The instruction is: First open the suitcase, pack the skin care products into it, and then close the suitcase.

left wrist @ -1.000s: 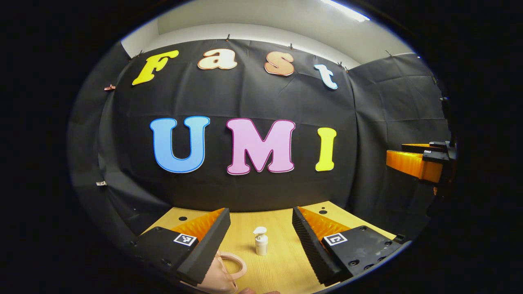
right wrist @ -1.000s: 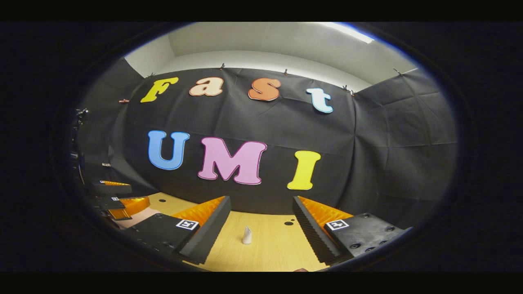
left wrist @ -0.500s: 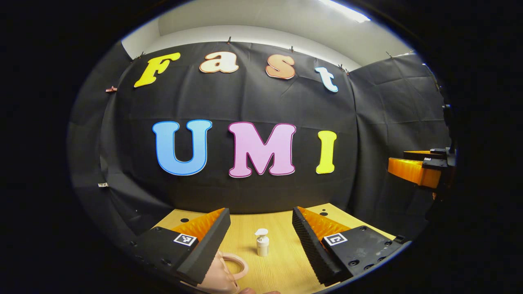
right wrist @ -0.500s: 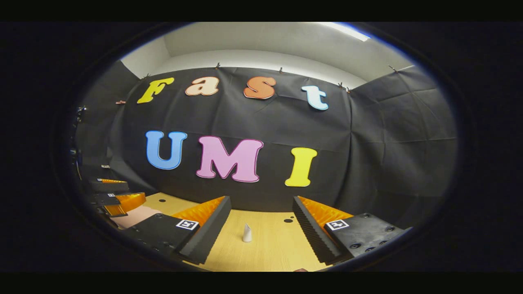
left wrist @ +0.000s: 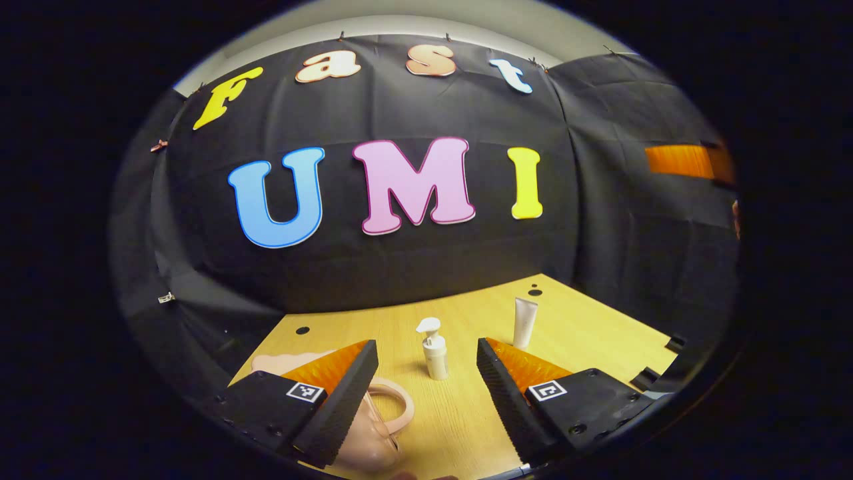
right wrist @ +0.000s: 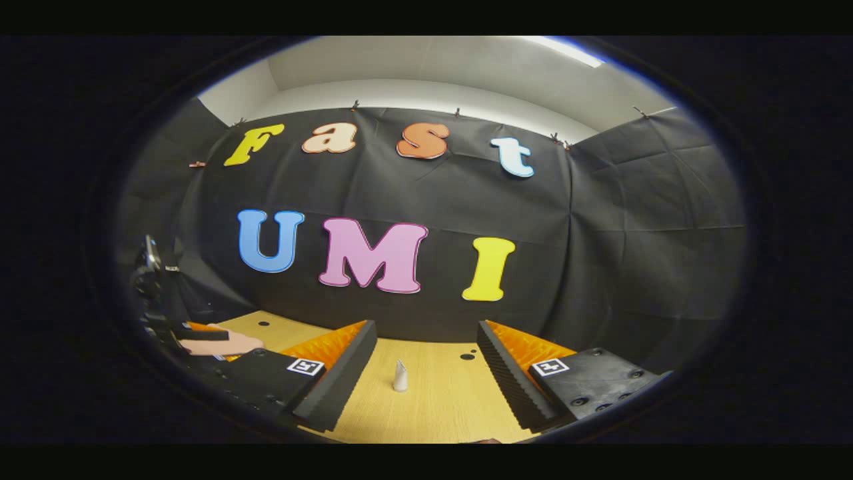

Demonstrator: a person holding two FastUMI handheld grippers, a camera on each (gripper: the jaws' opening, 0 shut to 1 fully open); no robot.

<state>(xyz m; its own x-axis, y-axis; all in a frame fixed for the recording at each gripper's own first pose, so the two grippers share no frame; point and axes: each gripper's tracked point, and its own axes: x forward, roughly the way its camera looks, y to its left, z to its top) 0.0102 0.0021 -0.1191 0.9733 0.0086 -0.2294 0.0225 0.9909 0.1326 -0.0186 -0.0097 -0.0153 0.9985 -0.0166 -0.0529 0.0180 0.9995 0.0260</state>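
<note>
In the left gripper view my left gripper (left wrist: 426,373) hangs open over the wooden table (left wrist: 586,333). A small white pump bottle (left wrist: 434,349) stands upright between and beyond its fingers. A white tube (left wrist: 524,322) stands further back to the right. The pink suitcase (left wrist: 373,427) with its loop handle lies low, partly under the left finger. In the right gripper view my right gripper (right wrist: 426,370) is open, with the white tube (right wrist: 400,377) upright ahead between its fingers. The left gripper (right wrist: 193,330) appears at the far left above the pink suitcase (right wrist: 223,345).
The black cloth wall closes off the back and sides of the table. Small dark holes (left wrist: 535,292) dot the tabletop near the back edge. The right gripper's finger (left wrist: 680,161) appears high at the right edge of the left gripper view.
The left gripper has tilted downward and moved forward, bringing more table and the white tube into its view. The right gripper view has barely shifted.
</note>
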